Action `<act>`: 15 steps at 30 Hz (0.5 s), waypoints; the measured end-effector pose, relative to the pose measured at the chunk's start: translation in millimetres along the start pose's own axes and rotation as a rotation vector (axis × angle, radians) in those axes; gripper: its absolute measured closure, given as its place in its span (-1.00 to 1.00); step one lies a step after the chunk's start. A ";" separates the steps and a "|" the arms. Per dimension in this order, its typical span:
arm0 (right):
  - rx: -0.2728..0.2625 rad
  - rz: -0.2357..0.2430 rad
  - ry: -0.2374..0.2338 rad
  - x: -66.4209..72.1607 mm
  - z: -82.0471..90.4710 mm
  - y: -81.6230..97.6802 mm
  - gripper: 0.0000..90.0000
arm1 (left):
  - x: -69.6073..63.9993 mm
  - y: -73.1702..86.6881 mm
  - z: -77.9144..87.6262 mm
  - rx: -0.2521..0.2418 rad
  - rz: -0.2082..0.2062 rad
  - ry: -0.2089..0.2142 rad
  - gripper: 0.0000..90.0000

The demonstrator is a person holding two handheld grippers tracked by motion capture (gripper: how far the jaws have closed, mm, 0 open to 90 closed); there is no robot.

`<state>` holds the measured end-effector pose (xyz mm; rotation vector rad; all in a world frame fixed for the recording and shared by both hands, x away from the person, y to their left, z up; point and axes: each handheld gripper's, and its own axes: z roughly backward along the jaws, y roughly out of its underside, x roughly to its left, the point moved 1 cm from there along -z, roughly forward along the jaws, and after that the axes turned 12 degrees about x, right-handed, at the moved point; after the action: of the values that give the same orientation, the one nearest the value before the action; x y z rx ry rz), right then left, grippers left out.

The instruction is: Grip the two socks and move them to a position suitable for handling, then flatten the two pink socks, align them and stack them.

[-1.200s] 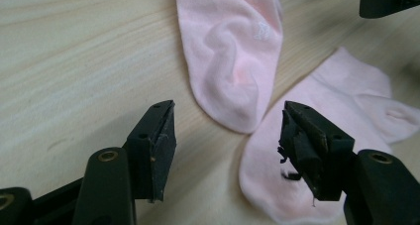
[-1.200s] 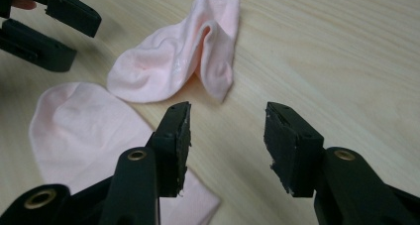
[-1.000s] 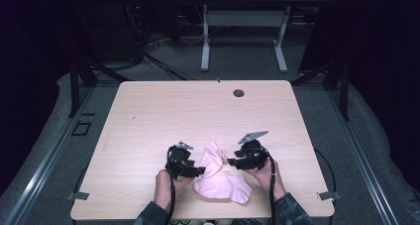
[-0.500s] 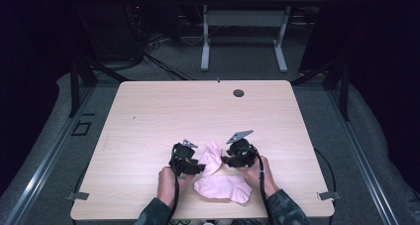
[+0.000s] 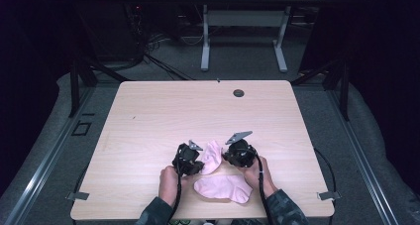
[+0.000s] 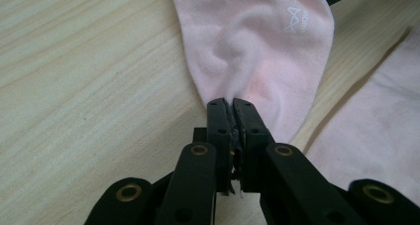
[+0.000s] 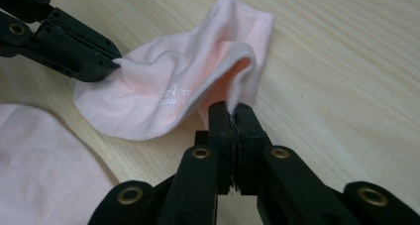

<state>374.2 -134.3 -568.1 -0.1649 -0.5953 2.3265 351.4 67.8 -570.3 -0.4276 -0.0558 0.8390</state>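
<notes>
A: Socks, pink and thin: how will the one in hand behave?

B: Soft, light and floppy, I judge; it sags between grips, so the hems are the places to pinch. The left claw (image 6: 230, 102) has just been closing and now pinches one edge of the small sock (image 5: 213, 155); the right claw (image 7: 231, 107) has done the same on the opposite edge.

A: Where is it?

B: Just beyond the flat sock (image 5: 223, 188), near the desk's (image 5: 148, 116) front edge.

A: Count?

B: Two socks, two claws, one desk.
</notes>
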 end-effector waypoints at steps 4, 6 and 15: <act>-0.023 0.024 0.084 0.6 13.8 4.7 0.97 | -0.3 -1.7 9.7 -0.035 -0.012 0.008 0.95; -0.030 0.045 0.155 2.6 23.3 7.7 0.97 | -1.0 -5.2 17.5 -0.052 -0.026 0.015 0.95; -0.049 0.193 0.349 14.7 64.5 27.0 0.92 | -1.2 -22.5 23.8 -0.043 -0.076 0.014 0.94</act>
<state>328.6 -165.3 -522.8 -0.6623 -0.4765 2.3882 361.5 61.9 -539.6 -0.4693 -0.0771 0.7605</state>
